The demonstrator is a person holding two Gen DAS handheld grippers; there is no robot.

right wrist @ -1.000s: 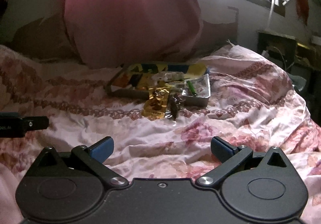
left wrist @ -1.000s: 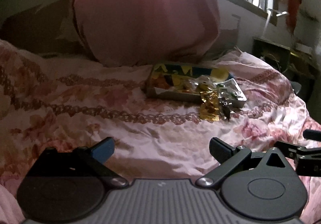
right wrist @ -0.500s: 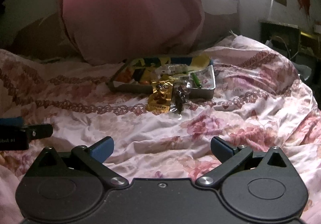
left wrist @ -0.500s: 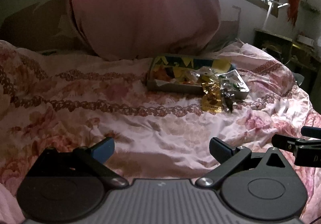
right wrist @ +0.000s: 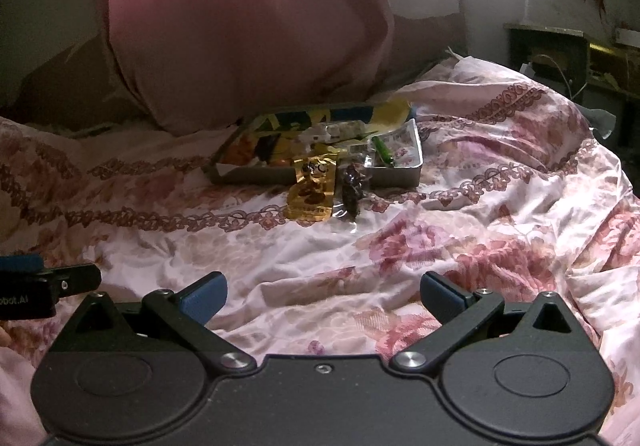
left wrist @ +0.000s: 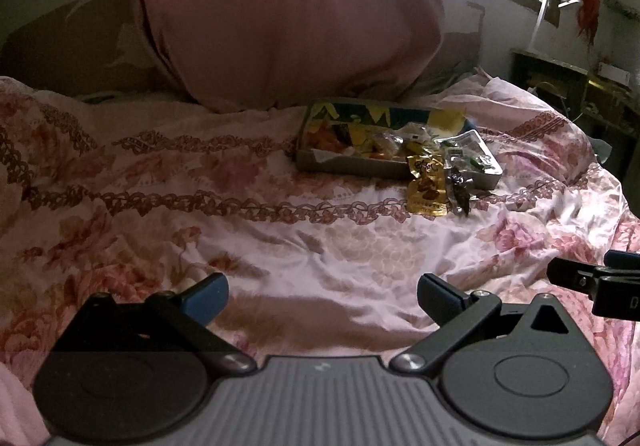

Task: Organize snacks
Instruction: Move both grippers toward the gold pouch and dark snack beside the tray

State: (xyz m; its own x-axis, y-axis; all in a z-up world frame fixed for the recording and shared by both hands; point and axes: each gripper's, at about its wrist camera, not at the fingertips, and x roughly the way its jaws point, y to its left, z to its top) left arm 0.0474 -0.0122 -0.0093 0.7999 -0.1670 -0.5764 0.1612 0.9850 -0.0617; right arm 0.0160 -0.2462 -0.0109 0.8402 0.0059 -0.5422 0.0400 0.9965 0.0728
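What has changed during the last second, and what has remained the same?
Both grippers moved forward toward the snack tray, which now looks nearer in each view. Nothing was taken hold of or let go. The left gripper and right gripper stay open and empty. The gold packet and the dark packet beside it still lie on the floral bedspread just in front of the tray.

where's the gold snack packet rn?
Both wrist views show the gold snack packet on the floral bedspread, against the front edge of the snack tray, with a dark clear-wrapped snack to its right.
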